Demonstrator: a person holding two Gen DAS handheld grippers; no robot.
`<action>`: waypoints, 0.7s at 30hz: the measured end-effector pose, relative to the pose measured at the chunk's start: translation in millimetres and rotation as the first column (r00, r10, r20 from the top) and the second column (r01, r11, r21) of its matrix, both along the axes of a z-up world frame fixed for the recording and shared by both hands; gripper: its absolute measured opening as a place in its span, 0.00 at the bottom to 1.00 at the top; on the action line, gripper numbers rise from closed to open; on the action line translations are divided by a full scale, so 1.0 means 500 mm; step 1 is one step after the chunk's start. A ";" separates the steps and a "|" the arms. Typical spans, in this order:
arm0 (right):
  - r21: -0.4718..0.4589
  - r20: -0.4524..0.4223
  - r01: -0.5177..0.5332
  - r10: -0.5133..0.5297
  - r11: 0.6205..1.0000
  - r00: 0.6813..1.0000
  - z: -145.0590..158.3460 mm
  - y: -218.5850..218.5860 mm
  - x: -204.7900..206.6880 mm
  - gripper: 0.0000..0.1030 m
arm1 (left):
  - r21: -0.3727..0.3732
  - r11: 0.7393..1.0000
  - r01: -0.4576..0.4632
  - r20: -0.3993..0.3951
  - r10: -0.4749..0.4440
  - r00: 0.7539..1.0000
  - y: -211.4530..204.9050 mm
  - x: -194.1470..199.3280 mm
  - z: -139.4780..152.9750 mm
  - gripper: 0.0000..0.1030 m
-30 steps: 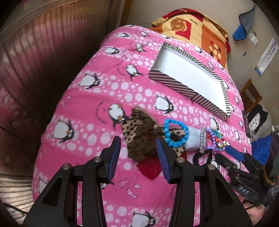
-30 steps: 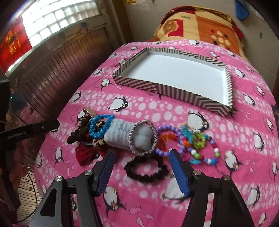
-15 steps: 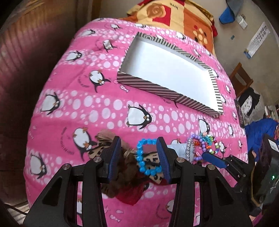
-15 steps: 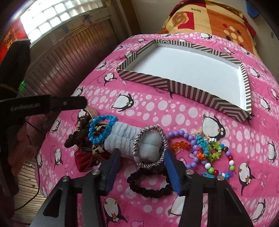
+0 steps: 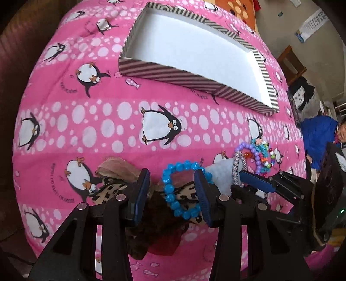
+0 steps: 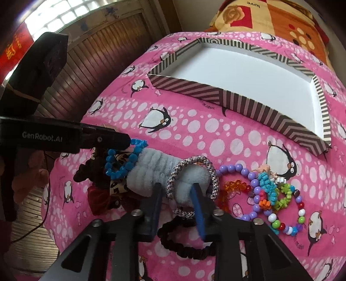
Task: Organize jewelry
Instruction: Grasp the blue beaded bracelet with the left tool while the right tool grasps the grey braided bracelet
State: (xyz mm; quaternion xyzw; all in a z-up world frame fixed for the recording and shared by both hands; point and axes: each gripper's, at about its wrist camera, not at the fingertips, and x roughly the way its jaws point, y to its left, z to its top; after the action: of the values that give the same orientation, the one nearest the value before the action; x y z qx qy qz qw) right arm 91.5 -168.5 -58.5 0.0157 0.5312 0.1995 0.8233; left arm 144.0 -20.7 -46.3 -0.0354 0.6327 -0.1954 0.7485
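A blue bead bracelet [image 5: 179, 190] lies on a pile of leopard-print and dark scrunchies [image 5: 112, 188]; it also shows in the right wrist view [image 6: 120, 161]. My left gripper [image 5: 173, 196] is open, its jaws either side of this bracelet. My right gripper [image 6: 176, 202] is open, narrowed around the end of a pale blue fluffy scrunchie [image 6: 155, 167] ringed by a silver braided band [image 6: 192, 173]. A black hair tie [image 6: 183, 240] lies under it. Coloured bead bracelets [image 6: 272, 194] lie to the right. The striped box [image 6: 237, 99] with a white floor stands behind.
Everything lies on a pink penguin blanket [image 5: 108, 121] that drops off at the left toward a wooden wall [image 6: 90, 49]. An orange patterned quilt [image 6: 270, 17] lies behind the box. A chair [image 5: 289, 62] and a person in blue [image 5: 320, 134] are at the right.
Both grippers have moved forward and down into the pile. The left now straddles the blue bracelet; the right has narrowed around the fluffy scrunchie's end.
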 end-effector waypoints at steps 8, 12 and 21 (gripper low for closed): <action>0.010 -0.004 -0.013 0.013 1.000 1.000 0.004 -0.002 -0.001 0.08 | 0.040 0.997 0.064 0.026 -0.065 0.998 -0.025 -0.015 -0.017 0.07; 0.030 0.010 -0.004 0.003 1.000 1.000 0.024 -0.016 -0.018 0.07 | -0.019 1.000 0.024 0.033 -0.024 0.999 0.001 -0.020 0.007 0.07; 0.045 0.045 0.003 -0.005 0.999 0.999 0.060 -0.021 -0.036 0.07 | -0.056 0.998 -0.039 0.058 0.042 0.997 0.040 -0.026 0.052 0.07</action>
State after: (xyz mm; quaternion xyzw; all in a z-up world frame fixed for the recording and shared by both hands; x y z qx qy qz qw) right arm 73.3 -178.7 -28.7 0.0307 0.5077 0.2098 0.8350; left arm 130.8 -0.7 -20.5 -0.0628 0.6038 -0.1985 0.7695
